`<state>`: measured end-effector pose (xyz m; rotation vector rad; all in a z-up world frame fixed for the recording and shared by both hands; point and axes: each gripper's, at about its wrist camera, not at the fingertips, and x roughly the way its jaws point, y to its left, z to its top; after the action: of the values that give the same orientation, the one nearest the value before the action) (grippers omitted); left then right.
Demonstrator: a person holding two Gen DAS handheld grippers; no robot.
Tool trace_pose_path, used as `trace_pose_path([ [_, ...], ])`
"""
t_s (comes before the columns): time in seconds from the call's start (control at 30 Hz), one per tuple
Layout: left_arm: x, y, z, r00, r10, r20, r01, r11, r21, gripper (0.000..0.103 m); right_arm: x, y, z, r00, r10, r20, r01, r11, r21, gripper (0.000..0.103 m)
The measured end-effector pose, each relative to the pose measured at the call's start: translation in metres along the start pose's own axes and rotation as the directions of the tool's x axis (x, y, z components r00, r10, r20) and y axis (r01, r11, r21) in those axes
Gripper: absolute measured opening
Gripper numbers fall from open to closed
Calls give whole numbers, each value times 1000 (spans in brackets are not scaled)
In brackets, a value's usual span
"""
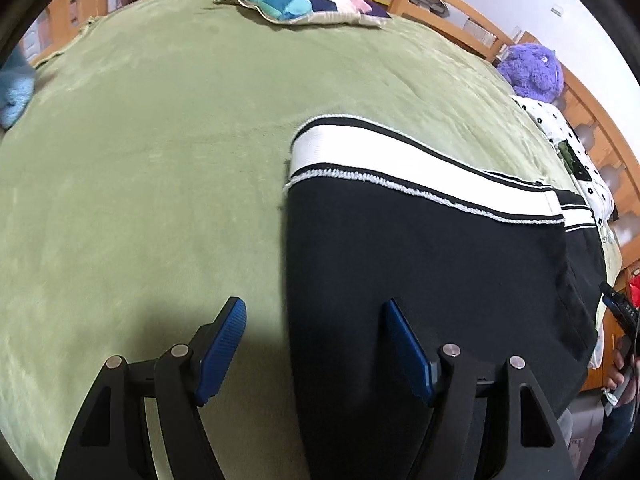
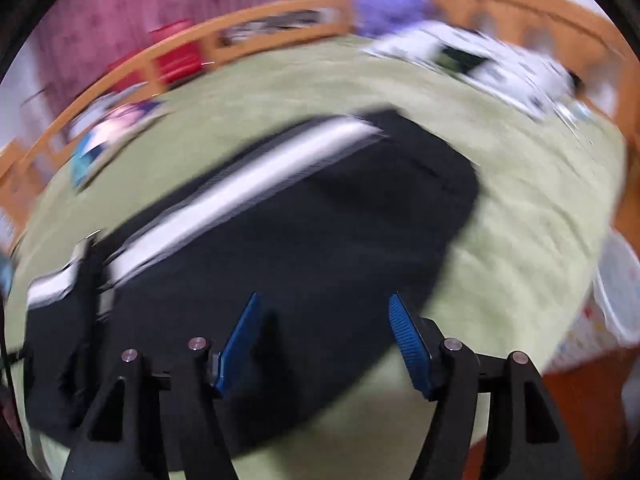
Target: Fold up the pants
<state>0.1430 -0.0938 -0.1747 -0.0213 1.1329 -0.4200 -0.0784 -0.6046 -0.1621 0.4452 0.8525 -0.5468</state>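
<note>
- Left claw (image 1: 312, 312): two blue pads spread wide, nothing between them, hanging above the bed.
- Left pad (image 1: 222, 350) over bare green blanket (image 1: 140, 184); right pad over black cloth, so the pants' left edge runs up between the two.
- Right claw (image 2: 324, 308): also two blue pads, standing apart with nothing pinched; view heavily smeared.
- Under the right claw: left pad (image 2: 240, 340) over black cloth, right pad at the cloth's rounded edge where green blanket starts.
- One pair of pants (image 1: 420, 264), black, lying flat on the blanket, in layers; white band with black stripes across the far end.
- From the right wrist view, same pants (image 2: 280, 240), band running diagonally away to the left.
- At the right rim of the left view: a person's hand (image 1: 622, 376) gripping a black handle.
- Further back: one patterned pillow (image 1: 296, 0) in blue and cream at the far edge.
- One purple plush toy (image 1: 530, 70) at the far right, touching a white spotted cloth (image 1: 560, 124).
- One pale blue fluffy item (image 1: 16, 96) at the left edge, type unclear.
- Wooden rail (image 1: 452, 4) around the far sides.
</note>
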Motion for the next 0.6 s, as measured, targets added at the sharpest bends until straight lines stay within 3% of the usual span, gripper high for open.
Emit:
trace_pose_path([
  [0.13,12,-7,10,1000,-21,5,21,1000,21,70,25,-45,10,999,43,-11,-41,988,146,70],
  [0.3,23,-15,22,998,-55,21,54,998,27,71,63,-64,26,995,95,-10,-90,963,253,74],
  [0.47,28,-16,29,997,-81,21,81,997,9,55,90,-70,49,990,137,36,-141,951,274,76],
  [0.5,27,-14,27,996,-84,28,83,996,9,44,93,-71,53,989,140,46,-148,949,277,67],
  [0.53,24,-14,26,996,-86,37,85,996,16,30,96,-72,56,988,144,61,-156,947,280,51],
  [0.57,21,-15,25,995,-88,48,87,996,27,24,97,-72,58,985,160,70,-173,944,282,44],
  [0.6,15,-18,26,995,-85,60,82,995,48,14,96,-73,58,977,198,81,-213,934,286,30],
])
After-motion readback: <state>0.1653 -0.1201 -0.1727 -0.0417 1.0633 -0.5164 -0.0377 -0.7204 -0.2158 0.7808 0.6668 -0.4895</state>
